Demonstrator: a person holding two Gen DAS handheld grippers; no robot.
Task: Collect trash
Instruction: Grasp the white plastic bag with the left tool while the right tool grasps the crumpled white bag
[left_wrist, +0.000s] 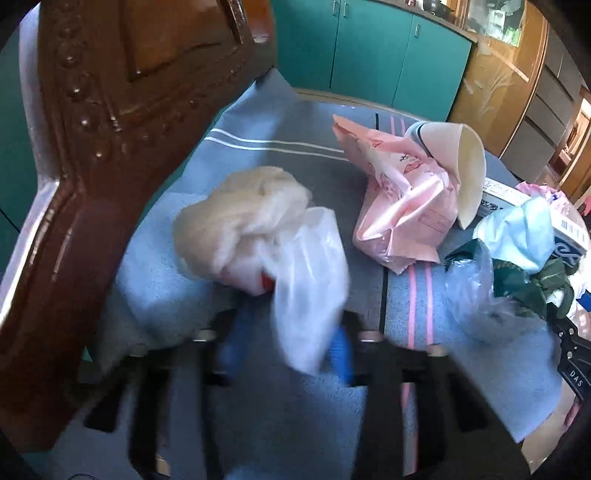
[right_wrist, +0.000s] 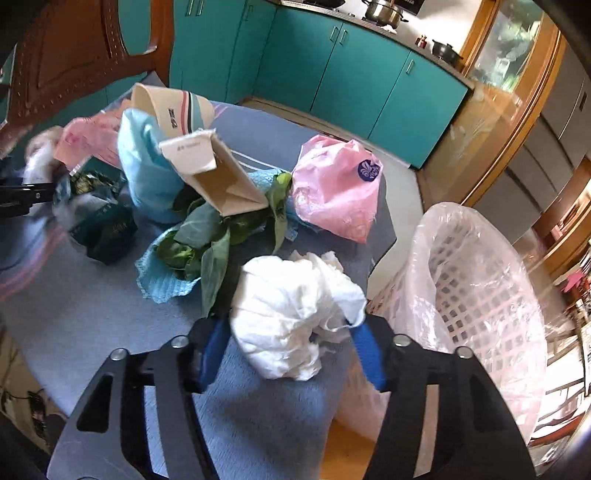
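- Right gripper (right_wrist: 288, 354): jaws spread, straddling a crumpled white tissue wad (right_wrist: 295, 317) near the worktop (right_wrist: 92, 314) edge; not visibly clamped on it.
- Left gripper (left_wrist: 284, 354): blurred; jaws apart, a translucent plastic bag (left_wrist: 306, 284) hangs between the blue pads. Cannot tell if it is pinched or just draped.
- That bag trails from a cream crumpled bag (left_wrist: 236, 218) lying on the blue cloth, just beside the wooden chair back (left_wrist: 110, 147).
- Target: lined pink lattice bin (right_wrist: 469, 295), beside the worktop edge, to the right of the right gripper.
- Step in hand, likely: close on the wad, lift, swing right over the bin rim, release. Bite the bulk of the wad, not a loose flap, or it unravels.
- Left side: needs a firm pinch on the film; thin plastic slips.
- Remaining clutter: pink plastic bag (right_wrist: 336, 184), open carton (right_wrist: 218, 177), green leaves (right_wrist: 207, 236) on a blue mesh cloth (right_wrist: 162, 280), light blue bag (right_wrist: 144, 166), dark green wrapper (right_wrist: 107, 229), paper cup (right_wrist: 173, 110).
- Obstruction: chair back crowds the left gripper; leaves sit touching the wad, may drag along.
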